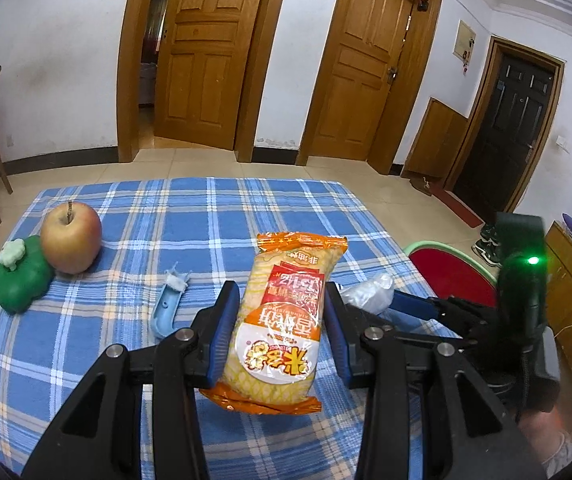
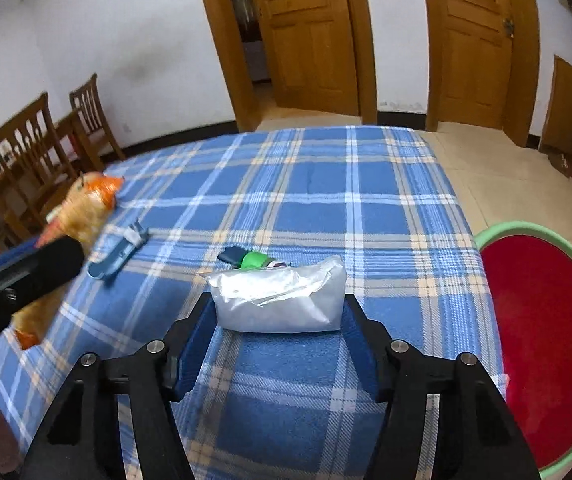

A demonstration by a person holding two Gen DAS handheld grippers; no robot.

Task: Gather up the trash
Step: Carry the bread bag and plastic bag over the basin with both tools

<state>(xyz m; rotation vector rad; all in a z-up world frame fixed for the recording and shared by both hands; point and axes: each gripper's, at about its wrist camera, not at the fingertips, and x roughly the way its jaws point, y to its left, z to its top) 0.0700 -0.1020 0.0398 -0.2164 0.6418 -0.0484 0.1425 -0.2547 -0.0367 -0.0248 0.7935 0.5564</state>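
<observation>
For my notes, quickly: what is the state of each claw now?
Left claw: closed on the orange-yellow plastic snack packet.
Right claw: open around the silver foil pouch.

Left gripper [image 1: 280, 320] tilted downward, pads clamped on both sides of a snack pack [image 1: 282, 320], lifted off the cloth. Right gripper [image 2: 280, 320] angled down, jaws partly apart, silver packet [image 2: 280, 300] between fingertips; contact unclear.
</observation>
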